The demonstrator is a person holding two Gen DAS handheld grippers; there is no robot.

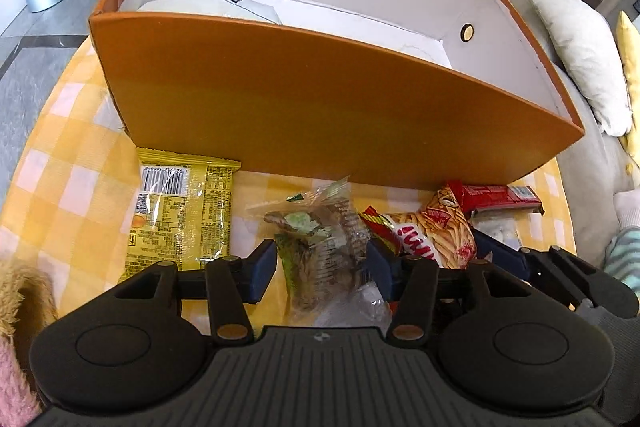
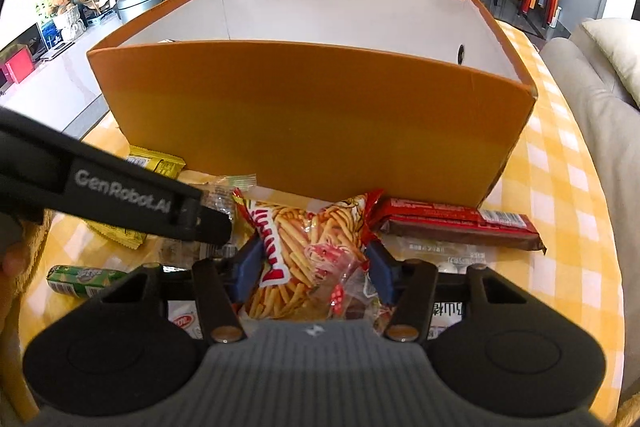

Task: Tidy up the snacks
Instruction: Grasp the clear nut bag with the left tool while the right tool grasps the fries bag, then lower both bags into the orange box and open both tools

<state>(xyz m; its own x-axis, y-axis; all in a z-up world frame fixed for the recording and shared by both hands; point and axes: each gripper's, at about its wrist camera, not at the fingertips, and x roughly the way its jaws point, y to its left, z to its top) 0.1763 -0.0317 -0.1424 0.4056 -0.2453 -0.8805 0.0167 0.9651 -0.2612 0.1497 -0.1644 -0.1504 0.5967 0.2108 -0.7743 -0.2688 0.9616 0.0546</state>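
Both grippers hang low over the yellow checked tablecloth [image 2: 560, 163], just in front of the orange box [image 2: 304, 115], which fills everything from ten to two o'clock. The left gripper [image 1: 322, 267] stands with its jaws apart around a clear cellophane packet [image 1: 320, 243] with dark and green contents; I cannot tell whether the pads touch it. The right gripper [image 2: 312, 263] has its jaws spread either side of the fries-print snack bag [image 2: 304, 243], not visibly pinching. Both look light, crinkly and slippery, air-filled and soft, with brittle contents, I'd judge, so a gentle squeeze across the middle or on a sealed end seam seems wisest. At two o'clock of the fries bag lies a red chocolate bar [image 2: 460, 223], stiffer, best taken across its width. At eleven o'clock of the left gripper a flat yellow packet [image 1: 180, 211] lies against the cloth, probably awkward to get under.
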